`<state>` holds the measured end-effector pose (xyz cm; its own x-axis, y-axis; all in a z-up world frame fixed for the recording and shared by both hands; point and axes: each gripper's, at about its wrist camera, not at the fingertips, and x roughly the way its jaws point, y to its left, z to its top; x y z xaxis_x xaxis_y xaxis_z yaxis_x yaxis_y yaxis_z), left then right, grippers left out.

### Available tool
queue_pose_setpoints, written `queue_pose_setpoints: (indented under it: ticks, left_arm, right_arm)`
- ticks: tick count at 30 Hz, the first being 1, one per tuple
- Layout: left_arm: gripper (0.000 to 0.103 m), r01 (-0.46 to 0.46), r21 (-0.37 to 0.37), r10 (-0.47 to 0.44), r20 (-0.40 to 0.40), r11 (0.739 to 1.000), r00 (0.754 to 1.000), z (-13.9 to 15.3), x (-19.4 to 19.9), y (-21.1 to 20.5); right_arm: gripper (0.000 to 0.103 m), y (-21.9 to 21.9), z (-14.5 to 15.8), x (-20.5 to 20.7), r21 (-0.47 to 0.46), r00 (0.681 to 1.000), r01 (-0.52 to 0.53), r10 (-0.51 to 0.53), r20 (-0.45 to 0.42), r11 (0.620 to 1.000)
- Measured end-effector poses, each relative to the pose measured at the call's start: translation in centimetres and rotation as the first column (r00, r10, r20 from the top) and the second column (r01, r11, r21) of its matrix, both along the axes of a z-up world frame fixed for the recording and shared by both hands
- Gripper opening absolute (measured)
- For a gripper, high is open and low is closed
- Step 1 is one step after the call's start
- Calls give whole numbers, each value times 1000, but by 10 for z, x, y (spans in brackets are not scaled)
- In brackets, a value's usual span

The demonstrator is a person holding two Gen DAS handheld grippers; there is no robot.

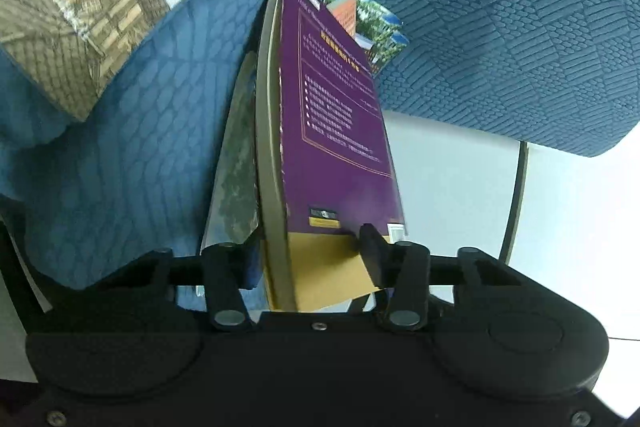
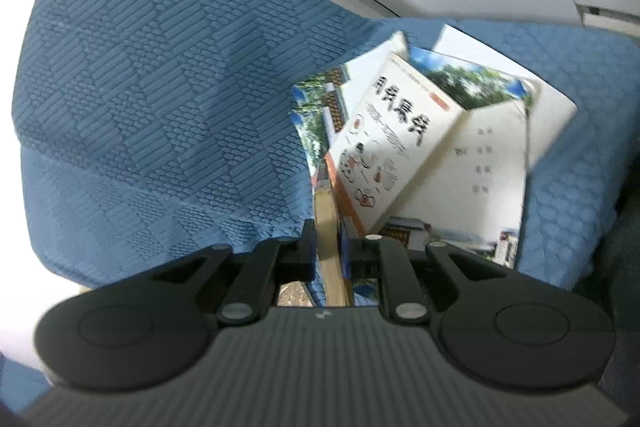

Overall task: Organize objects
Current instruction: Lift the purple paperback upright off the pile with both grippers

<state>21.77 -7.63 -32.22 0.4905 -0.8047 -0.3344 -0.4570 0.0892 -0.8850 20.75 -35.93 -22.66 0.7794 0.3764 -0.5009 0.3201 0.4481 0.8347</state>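
While both grippers hold books, a blue fabric bag [image 2: 160, 87] contains booklets [image 2: 400, 131].
Left gripper [image 1: 310, 251] pinches purple book [image 1: 336, 115], extending toward 12 o'clock; right gripper [image 2: 326, 247] clamps a book edge [image 2: 330, 227], booklets at 1 o'clock.

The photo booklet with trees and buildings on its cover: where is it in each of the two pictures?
Left wrist view: the photo booklet peeks out upper centre, behind the purple book that the left gripper grips.
Right wrist view: it fans out centre right under a white book, its edge clamped in the right gripper.
Shared landmark: the blue textured cushion.
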Motion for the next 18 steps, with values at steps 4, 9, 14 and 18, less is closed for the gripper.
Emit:
queue_pose_setpoints:
  ticks: [4, 9, 14, 18]
  left_arm:
    - [31, 16, 21, -16, -11, 1000, 1000, -1, 2, -1]
    - [12, 30, 68, -32, 26, 997, 999, 13, 7, 0]
    - [9, 48, 177, -59, 54, 983, 997, 32, 12, 3]
    - [8, 46, 215, -57, 43, 975, 997, 38, 15, 5]
  right_arm:
    - [15, -1, -9, -5, 10, 1000, 4, -4, -18, 1000]
    - [19, -12, -23, -7, 4, 998, 1, -1, -58, 1000]
    - [33, -17, -50, -7, 110, 993, -5, 18, -113, 994]
    - [59, -13, -70, -3, 229, 991, -16, 46, -126, 973]
